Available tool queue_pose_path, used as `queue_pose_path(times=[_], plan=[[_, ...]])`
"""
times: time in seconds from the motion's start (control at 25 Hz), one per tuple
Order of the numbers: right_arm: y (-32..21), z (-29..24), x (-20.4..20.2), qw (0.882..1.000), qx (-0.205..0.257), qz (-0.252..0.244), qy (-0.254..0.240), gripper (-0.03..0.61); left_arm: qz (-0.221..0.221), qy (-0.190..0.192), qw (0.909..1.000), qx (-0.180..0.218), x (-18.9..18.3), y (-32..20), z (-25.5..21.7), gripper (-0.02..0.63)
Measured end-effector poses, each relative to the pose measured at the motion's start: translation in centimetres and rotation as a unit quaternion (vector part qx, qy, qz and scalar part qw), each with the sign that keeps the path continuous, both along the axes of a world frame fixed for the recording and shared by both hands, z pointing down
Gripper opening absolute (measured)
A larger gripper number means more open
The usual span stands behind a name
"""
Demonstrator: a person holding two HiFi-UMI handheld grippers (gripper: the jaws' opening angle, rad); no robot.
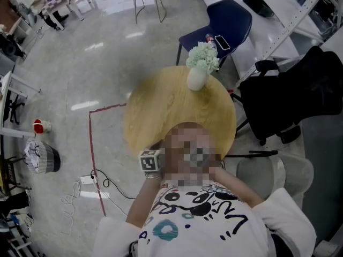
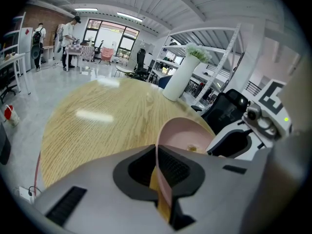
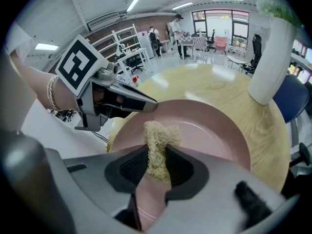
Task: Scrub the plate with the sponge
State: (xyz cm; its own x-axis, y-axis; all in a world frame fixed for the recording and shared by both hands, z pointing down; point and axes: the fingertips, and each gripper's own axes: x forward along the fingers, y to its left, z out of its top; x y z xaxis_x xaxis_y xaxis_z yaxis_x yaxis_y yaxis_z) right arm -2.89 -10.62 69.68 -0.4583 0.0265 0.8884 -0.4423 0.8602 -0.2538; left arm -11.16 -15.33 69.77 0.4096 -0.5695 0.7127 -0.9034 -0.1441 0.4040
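Right gripper view: the right gripper [image 3: 157,156] pinches the sponge [image 3: 158,139], a coarse yellowish fibrous wad. Its jaws are partway closed on the sponge's lower half, and the free end pokes out onto the plate [image 3: 214,130]. The plate is pink and shallow and sits at the near side of the round wooden table [image 3: 253,106]. Cannot tell whether it rests on the wood. The left gripper [image 3: 146,104] comes in from the left and meets the rim.

Left gripper view: jaws clamped on the plate's rim, with the plate edge-on between the pads. A white vase [image 2: 181,82] of flowers stands on the far side, well apart.

Step in hand, by my reading: scrubbing the plate's face.
- Lay the sponge's free end flat on the pink surface, not just its tip.
- Work in small circles from centre out to the rim.
- Press lightly. The wad looks soft and likely to fold or slip from the pinch.
- Hard jaw tips should stay off the plate.
- The left clamp must hold firm, since pushing on the unclamped far rim could lever the plate loose.
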Motion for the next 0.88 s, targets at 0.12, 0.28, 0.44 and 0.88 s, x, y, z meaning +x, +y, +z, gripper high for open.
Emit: queue_pose_path(times=[0.12, 0.28, 0.44, 0.88], plan=[[-0.2, -0.1, 0.3, 1.000, -0.002, 0.017, -0.015, 0.112, 0.001, 0.006, 1.0000, 0.006, 0.1, 0.0, 0.0, 0.026], [-0.7, -0.3, 0.8, 0.999, -0.001, 0.037, -0.022, 0.110, 0.009, 0.013, 0.9998, 0.009, 0.3, 0.0, -0.3, 0.026], [-1.2, -1.1, 2.0, 0.998, 0.009, 0.054, -0.028, 0.110, 0.016, 0.004, 0.9998, 0.009, 0.2, -0.1, -0.4, 0.026], [-3.0, -5.6, 4.6, 0.987, 0.035, 0.118, -0.100, 0.110, 0.005, 0.007, 0.9987, 0.050, -1.7, -1.3, -2.2, 0.026]])
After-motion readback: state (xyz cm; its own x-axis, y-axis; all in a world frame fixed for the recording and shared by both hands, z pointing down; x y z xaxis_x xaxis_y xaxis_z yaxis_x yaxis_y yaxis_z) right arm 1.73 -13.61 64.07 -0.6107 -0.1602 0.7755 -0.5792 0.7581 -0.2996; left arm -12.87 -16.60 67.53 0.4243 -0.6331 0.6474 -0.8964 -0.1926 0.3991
